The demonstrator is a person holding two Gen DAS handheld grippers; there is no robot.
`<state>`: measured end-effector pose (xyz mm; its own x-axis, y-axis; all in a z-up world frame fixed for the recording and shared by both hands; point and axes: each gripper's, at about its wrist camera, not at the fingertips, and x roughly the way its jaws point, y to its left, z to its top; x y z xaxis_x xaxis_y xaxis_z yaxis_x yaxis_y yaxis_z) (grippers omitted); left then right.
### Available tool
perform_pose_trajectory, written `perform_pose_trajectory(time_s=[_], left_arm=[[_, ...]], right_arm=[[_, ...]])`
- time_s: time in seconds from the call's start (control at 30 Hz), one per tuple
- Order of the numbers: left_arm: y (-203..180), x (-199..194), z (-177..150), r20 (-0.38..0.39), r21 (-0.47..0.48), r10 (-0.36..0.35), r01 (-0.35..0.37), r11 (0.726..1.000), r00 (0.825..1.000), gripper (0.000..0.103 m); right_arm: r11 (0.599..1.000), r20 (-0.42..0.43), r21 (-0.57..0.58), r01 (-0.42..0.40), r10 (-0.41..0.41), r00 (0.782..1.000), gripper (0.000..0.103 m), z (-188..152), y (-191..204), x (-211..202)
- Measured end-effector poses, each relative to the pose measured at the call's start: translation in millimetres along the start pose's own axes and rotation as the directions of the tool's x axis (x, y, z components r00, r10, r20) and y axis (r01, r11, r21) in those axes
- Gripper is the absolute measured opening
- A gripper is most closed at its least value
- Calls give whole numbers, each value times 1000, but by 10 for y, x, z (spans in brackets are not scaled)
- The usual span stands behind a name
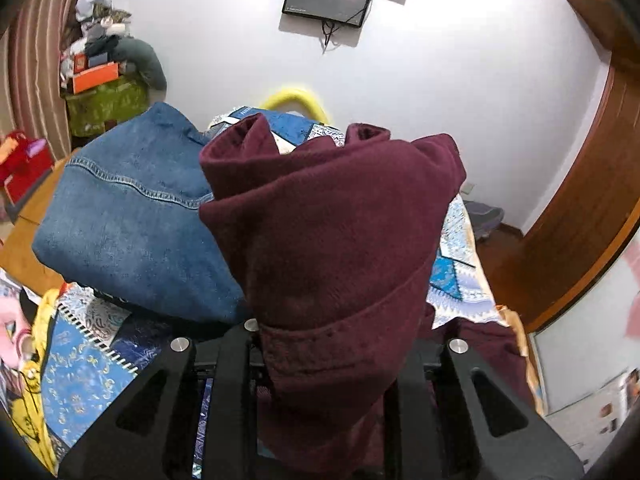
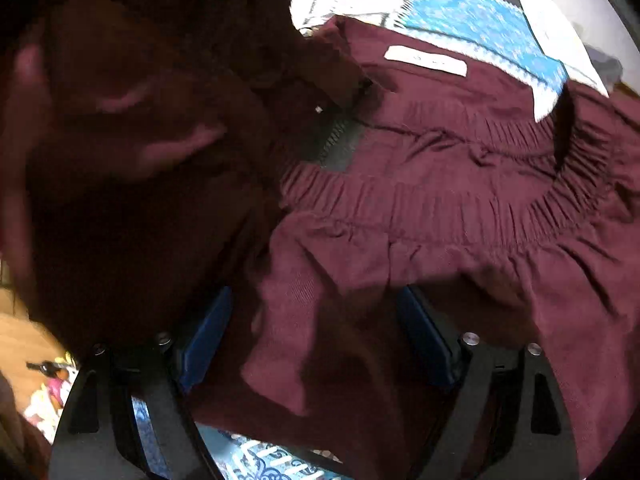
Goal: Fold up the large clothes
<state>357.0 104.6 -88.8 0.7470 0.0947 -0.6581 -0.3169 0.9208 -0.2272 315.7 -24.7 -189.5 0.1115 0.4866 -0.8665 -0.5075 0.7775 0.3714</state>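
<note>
maroon trousers (image 1: pixel 336 240) pinched in left gripper (image 1: pixel 332 344), angled downward

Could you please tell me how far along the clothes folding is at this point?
Done: the jeans lie folded on the bedspread. In hand: the left gripper is shut on a bunch of the maroon trousers; the right gripper is open over their waistband. Left: the trousers are rumpled, not yet folded.
</note>
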Motion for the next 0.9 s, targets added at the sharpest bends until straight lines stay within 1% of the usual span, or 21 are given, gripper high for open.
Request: perform_pose_trajectory(time_s=[0.03,0.07,0.13,0.23,0.3,0.33,0.37,0.4,0.43,0.47,0.5,0.6,0.63,0.67,0.7,0.77,0.8,0.83,0.87,0.9], left_arm=[[-16,-26,-31,1,6,-2,2,1000,1000,19],[-84,-10,-8,1,14,-11,11,1000,1000,19],[-223,-12,12,2,29,-31,31,999,1000,19],[-612,12,55,11,70,-73,72,995,997,19],[-849,63,46,14,105,-98,96,990,995,19],[-1020,93,-13,6,129,-111,109,986,994,19],[-1174,135,-94,-10,152,-126,126,980,992,19],[-1313,176,-202,-33,180,-140,144,973,990,19],[-1447,213,-338,-58,214,-150,159,964,987,19],[-1580,262,-495,-91,256,-158,176,951,983,19],[-1696,312,-670,-130,299,-165,197,934,978,19],[-1941,413,-1133,-246,401,-158,249,882,956,19],[-1998,446,-1307,-285,446,-143,263,856,948,19],[-2023,428,-1463,-306,485,-127,269,832,943,19],[-2056,415,-1589,-310,525,-111,267,808,944,20],[-2086,333,-1732,-278,607,-83,242,757,957,23],[-2044,309,-1739,-275,619,-82,241,747,958,28],[-2019,263,-1733,-287,623,-91,258,739,954,31],[-1992,235,-1713,-302,616,-100,274,739,948,33],[-1980,206,-1682,-332,599,-118,306,740,936,44]], right_arm=[[1000,6,9,-20,20,1000,82,-22,-49,-91],[1000,20,18,-20,20,1000,82,-45,-96,-175],[999,78,39,0,-3,997,82,-113,-246,-444],[994,169,102,38,-54,984,82,-231,-537,-868],[985,225,157,76,-110,968,82,-373,-803,-1200],[978,239,181,101,-144,960,82,-397,-886,-1292],[973,247,198,122,-170,954,82,-419,-955,-1370],[960,253,226,164,-220,942,82,-520,-1092,-1501],[950,252,244,194,-255,933,82,-553,-1133,-1561],[940,249,261,220,-285,926,82,-633,-1223,-1632],[933,243,272,237,-305,921,82,-642,-1281,-1685],[914,230,308,265,-342,911,82,-817,-1437,-1772],[906,222,321,276,-355,908,82,-879,-1499,-1783],[903,219,328,279,-360,907,82,-922,-1518,-1814],[897,213,338,284,-367,905,82,-966,-1559,-1827],[888,205,351,298,-383,901,82,-1044,-1606,-1851],[888,207,350,299,-384,900,82,-1062,-1607,-1861],[889,209,347,298,-383,900,82,-1054,-1583,-1888],[891,213,343,297,-382,899,82,-1036,-1580,-1900],[897,230,332,293,-378,897,82,-1013,-1539,-1933]])
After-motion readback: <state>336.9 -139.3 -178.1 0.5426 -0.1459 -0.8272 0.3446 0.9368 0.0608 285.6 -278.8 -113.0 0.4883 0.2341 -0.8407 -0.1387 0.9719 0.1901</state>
